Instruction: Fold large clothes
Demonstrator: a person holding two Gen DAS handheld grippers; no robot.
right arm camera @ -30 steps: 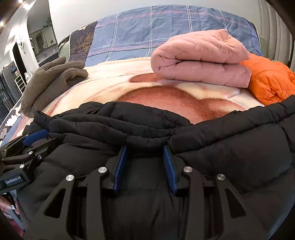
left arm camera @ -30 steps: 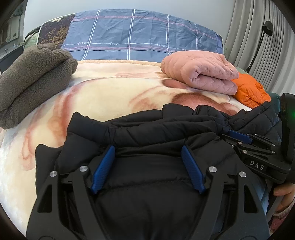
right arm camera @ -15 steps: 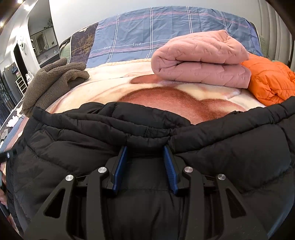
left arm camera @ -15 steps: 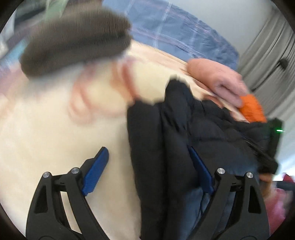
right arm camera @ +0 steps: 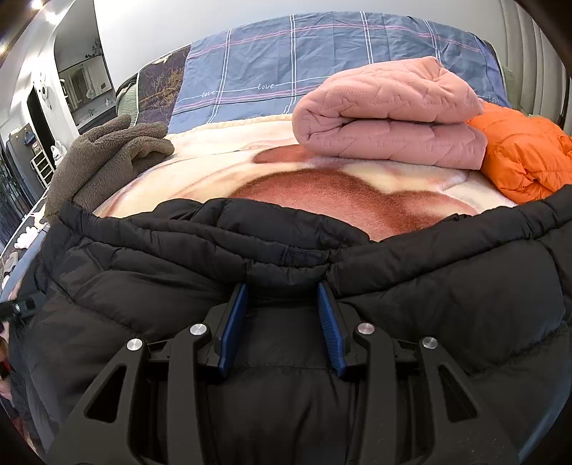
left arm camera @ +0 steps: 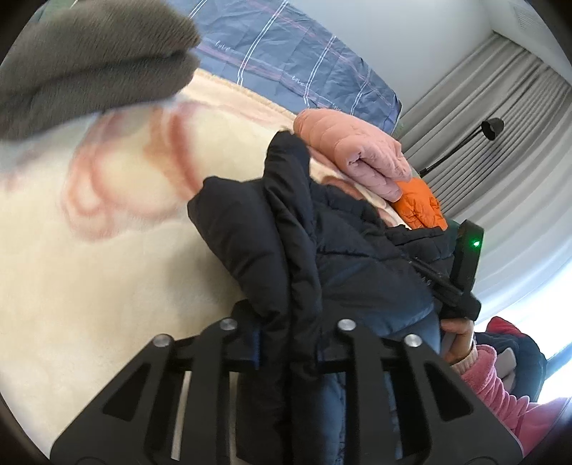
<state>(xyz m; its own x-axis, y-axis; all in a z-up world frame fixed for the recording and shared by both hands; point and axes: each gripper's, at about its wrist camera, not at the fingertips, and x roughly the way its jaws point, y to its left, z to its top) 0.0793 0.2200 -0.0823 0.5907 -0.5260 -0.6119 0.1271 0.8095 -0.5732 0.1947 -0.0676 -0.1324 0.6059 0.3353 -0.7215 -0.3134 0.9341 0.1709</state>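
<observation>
Left tool (left arm camera: 287,343) closing on black jacket (left arm camera: 271,250); right tool (right arm camera: 282,314) clamps its edge.

Right gripper (right arm camera: 282,304) pinches the black puffer jacket (right arm camera: 447,286) on the blanket (right arm camera: 221,168).

Bed (right arm camera: 214,171) under cream blanket, blue plaid sheet (right arm camera: 321,60) at its head; grey curtains (left arm camera: 493,118) right, white wall (right arm camera: 178,25) behind.

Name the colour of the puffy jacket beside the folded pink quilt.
Orange jacket; clearest in the right wrist view.
</observation>
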